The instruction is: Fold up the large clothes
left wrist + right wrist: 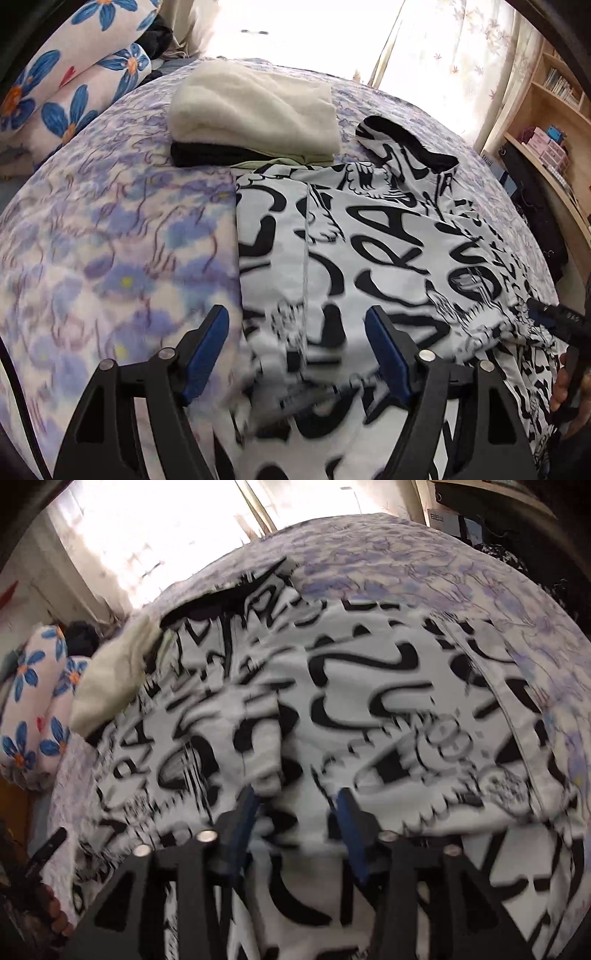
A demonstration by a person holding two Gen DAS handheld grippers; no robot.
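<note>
Looking at the left gripper first: its two blue-padded fingers are spread wide, hanging over the near left edge of the garment, and nothing is pinched between them as far as I can see. The cloth right under it is smeared with blur, so whether a pad brushes the fabric I can't tell.

The right gripper has its jaws apart too, narrower than the left. A bunched ridge of cloth rises just ahead of its left pad, but the shot is blurry and I honestly can't say if it's touching. From the left camera you can see that gripper's tip out by the garment's right edge, with a hand wrapped round the handle.

The garment is a big white top covered in black graffiti-style lettering, black collar at the far end. It lies mostly flat in the middle of the bed, left side folded in to a straight edge, rumpled at the near end.

Beyond it sits a small stack: a fluffy cream piece on top of a black one. Bedspread is pale with purple-blue flowers. Blue-flower pillows piled far left, bright curtained window behind, wooden shelves on the right.
</note>
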